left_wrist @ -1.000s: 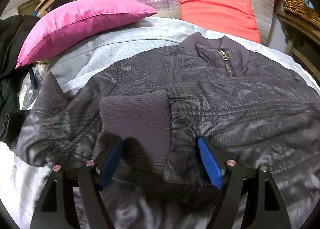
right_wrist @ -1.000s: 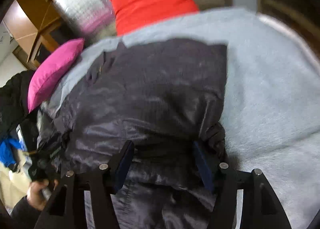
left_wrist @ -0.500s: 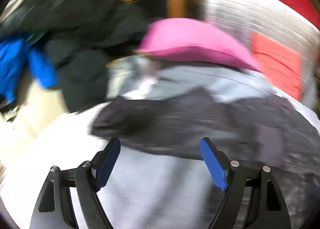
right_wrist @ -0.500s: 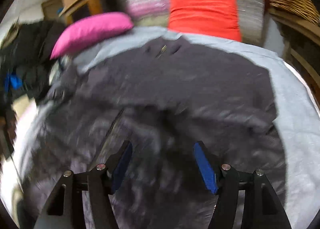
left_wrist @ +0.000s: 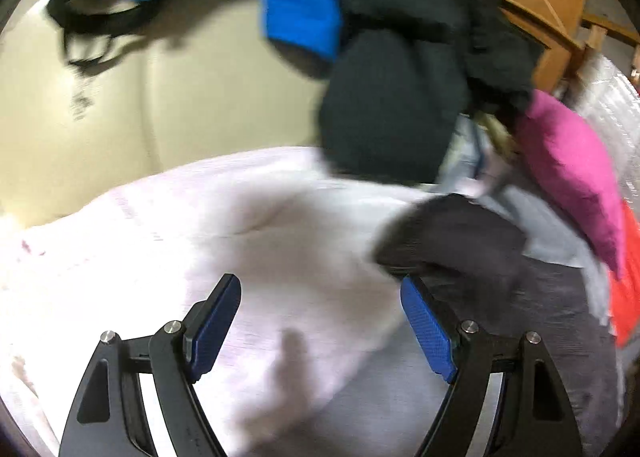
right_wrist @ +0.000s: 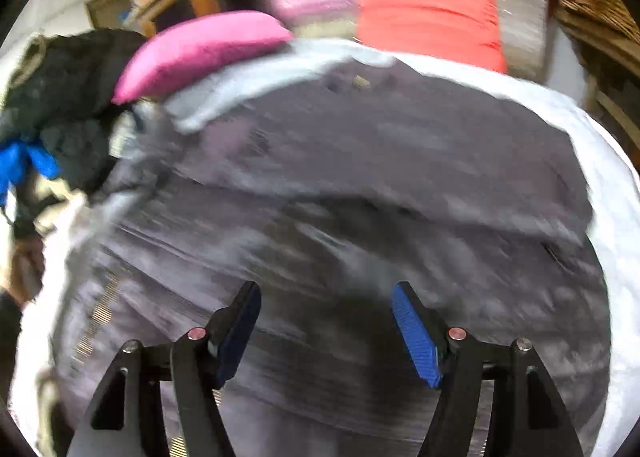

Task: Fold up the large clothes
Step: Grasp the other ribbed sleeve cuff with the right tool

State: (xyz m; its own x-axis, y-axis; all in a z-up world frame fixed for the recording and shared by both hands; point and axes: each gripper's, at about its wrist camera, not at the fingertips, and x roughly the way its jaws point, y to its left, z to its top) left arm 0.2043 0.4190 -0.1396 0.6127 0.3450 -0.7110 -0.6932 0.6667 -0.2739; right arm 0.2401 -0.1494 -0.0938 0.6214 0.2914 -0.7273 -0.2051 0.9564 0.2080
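Jacket (right_wrist: 360,185) motion-blurred; cuff (left_wrist: 448,233) edge indistinct

You have one dark grey jacket (right_wrist: 360,185) spread on one pale sheet (right_wrist: 600,161). Two cushions sit behind it: one pink cushion (right_wrist: 200,49) and one red cushion (right_wrist: 428,13). Off to your left lies one heap of black clothing (left_wrist: 400,69) with one blue garment (left_wrist: 296,5) in it. You hold two grippers, one per hand.
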